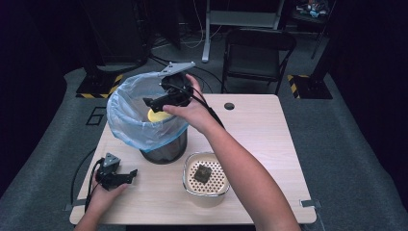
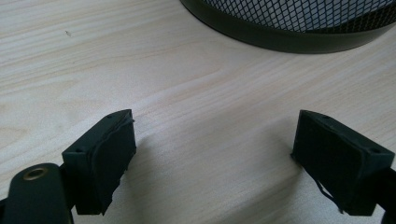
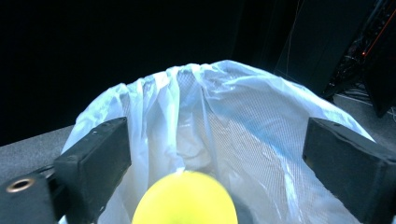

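Black padded jaws of the right gripper (image 3: 215, 158) stand wide apart over the bin mouth, with the round yellow ball-like object (image 3: 184, 198) loose between and below them, not pinched, over the pale blue plastic liner (image 3: 243, 121) of the black mesh waste bin (image 1: 163, 151). To finish well, I would keep the jaws spread and lift clear without snagging the liner. The left gripper (image 2: 215, 163) rests open on the light wooden table (image 2: 187, 84). Count: one yellow object, one bin, one white perforated container (image 1: 206, 175) holding one dark lump (image 1: 202, 174).
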Available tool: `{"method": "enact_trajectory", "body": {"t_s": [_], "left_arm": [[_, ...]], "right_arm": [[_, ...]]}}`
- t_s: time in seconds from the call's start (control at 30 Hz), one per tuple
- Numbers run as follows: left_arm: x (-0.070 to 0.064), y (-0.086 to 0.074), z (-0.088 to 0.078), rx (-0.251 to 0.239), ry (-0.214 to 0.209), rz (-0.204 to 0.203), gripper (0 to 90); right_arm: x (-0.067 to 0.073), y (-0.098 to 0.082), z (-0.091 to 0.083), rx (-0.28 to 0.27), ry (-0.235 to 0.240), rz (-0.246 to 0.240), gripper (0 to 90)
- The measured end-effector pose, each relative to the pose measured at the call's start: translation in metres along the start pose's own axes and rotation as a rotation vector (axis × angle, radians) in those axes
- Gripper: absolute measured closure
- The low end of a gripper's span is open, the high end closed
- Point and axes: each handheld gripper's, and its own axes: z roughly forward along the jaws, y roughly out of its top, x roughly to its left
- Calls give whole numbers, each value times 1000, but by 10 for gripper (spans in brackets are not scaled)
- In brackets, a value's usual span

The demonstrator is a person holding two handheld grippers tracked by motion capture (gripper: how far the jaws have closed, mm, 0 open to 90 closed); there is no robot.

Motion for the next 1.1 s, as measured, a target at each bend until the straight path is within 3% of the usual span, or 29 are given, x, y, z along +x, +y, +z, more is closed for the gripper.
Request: {"method": "enact_trajectory", "body": {"t_s": [0.07, 0.13, 0.23, 0.4, 0.5, 0.63, 0.67, 0.8, 1.1], "left_arm": [[0, 0, 0, 0, 0, 0, 128], [0, 0, 0, 0, 1, -1, 128], [0, 0, 0, 0, 1, 0, 129], [-1, 0, 0, -1, -4, -13, 128], [0, 0, -1, 9, 0, 10, 128], [0, 0, 0, 0, 1, 0, 129], [0, 0, 0, 0, 1, 0, 129], [0, 0, 0, 0, 1, 0, 129], [0, 0, 0, 0, 1, 0, 129]], "right_arm": [[-3, -3, -5, -9, 3, 15, 140], [-7, -8, -12, -29, 6, 26, 142], [-12, -14, -23, -36, 2, 4, 167], [-23, -24, -47, -64, 6, 29, 248], [-27, -30, -62, -61, 0, 42, 268], [-34, -42, -79, -64, -17, 35, 275], [-37, -48, -84, -64, -29, 21, 275], [-44, -68, -96, -60, -45, 43, 276], [-58, -118, -116, -68, -131, 60, 285]]}}
